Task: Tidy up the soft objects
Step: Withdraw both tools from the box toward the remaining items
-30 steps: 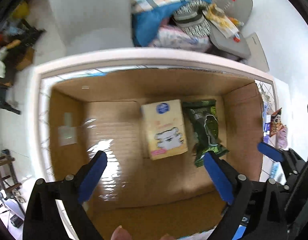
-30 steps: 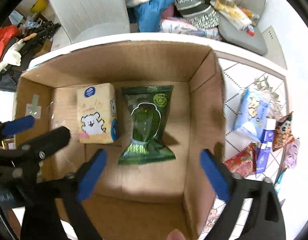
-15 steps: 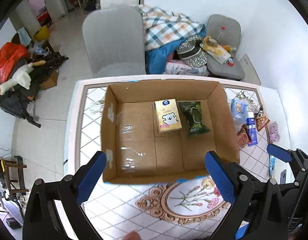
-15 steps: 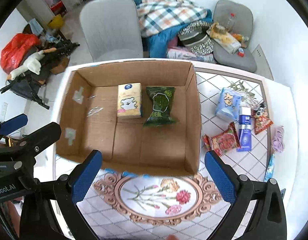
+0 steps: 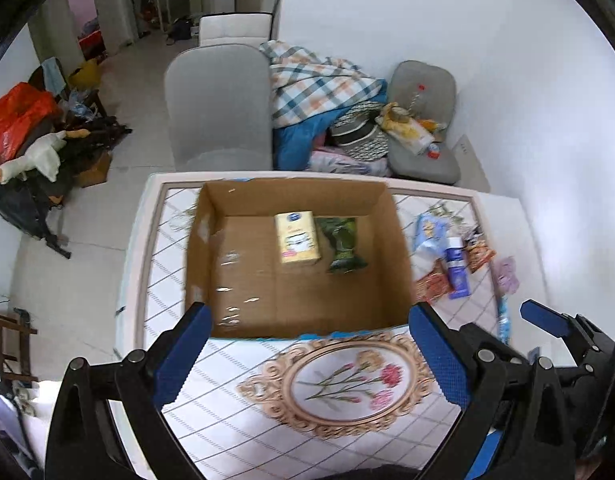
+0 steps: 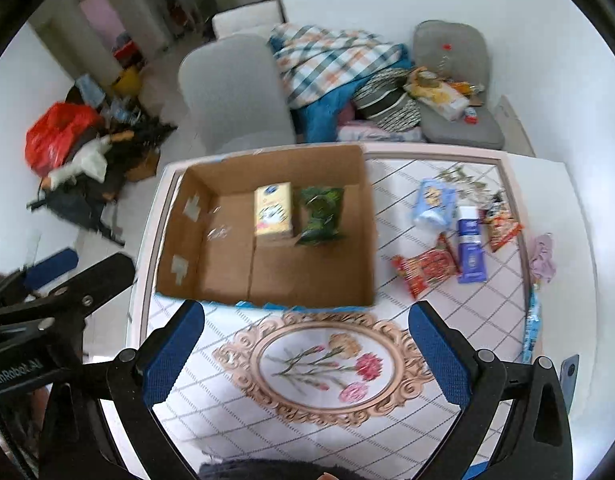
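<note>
An open cardboard box [image 5: 399, 256] [image 6: 369, 240] stands on the tiled table. In it lie a yellow tissue pack [image 5: 297, 238] [image 6: 273, 210] and a green snack bag [image 5: 343, 242] [image 6: 321, 216]. To its right lie a light blue pack [image 6: 433, 202], a blue tube [image 6: 471, 244], a red snack bag [image 6: 425, 268], an orange snack bag [image 6: 501, 228] and a pink cloth [image 6: 543, 258]. My left gripper [image 5: 307, 356] and right gripper [image 6: 307, 354] are open and empty, high above the table's near side.
A floral emblem [image 6: 327, 368] marks the table in front of the box. A grey chair [image 5: 219, 108] and a pile of blankets and clothes [image 5: 327, 88] stand behind the table. Clutter lies on the floor at left [image 5: 35, 144].
Both grippers have pulled up and back from inside the box. The whole table and room are now in view. The packs in the box stay put.
</note>
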The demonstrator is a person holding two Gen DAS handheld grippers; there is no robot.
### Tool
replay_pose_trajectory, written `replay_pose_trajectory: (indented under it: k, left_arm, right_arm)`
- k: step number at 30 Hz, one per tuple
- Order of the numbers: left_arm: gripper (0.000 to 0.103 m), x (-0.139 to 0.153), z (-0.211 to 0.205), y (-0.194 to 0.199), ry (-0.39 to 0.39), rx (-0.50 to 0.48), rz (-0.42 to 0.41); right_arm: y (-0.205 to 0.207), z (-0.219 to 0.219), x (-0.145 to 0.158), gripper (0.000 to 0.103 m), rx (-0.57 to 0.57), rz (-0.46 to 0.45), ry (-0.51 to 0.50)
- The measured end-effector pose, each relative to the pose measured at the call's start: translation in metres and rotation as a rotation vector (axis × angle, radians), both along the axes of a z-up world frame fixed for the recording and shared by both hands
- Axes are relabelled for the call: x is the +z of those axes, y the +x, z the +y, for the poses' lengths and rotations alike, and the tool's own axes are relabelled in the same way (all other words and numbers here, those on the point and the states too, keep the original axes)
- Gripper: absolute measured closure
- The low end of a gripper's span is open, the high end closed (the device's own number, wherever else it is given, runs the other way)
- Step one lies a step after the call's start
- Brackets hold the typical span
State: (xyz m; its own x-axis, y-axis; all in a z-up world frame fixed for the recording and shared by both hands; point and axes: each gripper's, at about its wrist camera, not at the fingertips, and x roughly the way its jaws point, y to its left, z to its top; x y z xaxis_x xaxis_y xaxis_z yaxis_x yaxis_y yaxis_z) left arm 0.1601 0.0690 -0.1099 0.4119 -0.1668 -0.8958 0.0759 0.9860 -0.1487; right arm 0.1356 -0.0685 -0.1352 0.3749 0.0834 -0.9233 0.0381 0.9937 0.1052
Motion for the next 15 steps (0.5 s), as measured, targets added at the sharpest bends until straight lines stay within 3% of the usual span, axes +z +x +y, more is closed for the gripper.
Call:
replay_pose_trajectory:
  k: [4,8,15]
  left_arm:
    - [0.002,0.0,-0.05,0.021,0.007,-0.056,-0.009]
    - [0.002,-0.016,-0.114,0.051,0.025,-0.131,0.033]
    - [0.002,-0.089,-0.238,0.126,0.113,-0.251,0.178]
  right_arm:
    - [0.006,-0.06,0.006,0.0,-0.084,0.003,0.027]
    - [0.025,-0.142,-0.008,0.0,-0.187,0.055,0.033]
    - [0.083,-0.263,-0.068,0.0,-0.211,0.177,0.004]
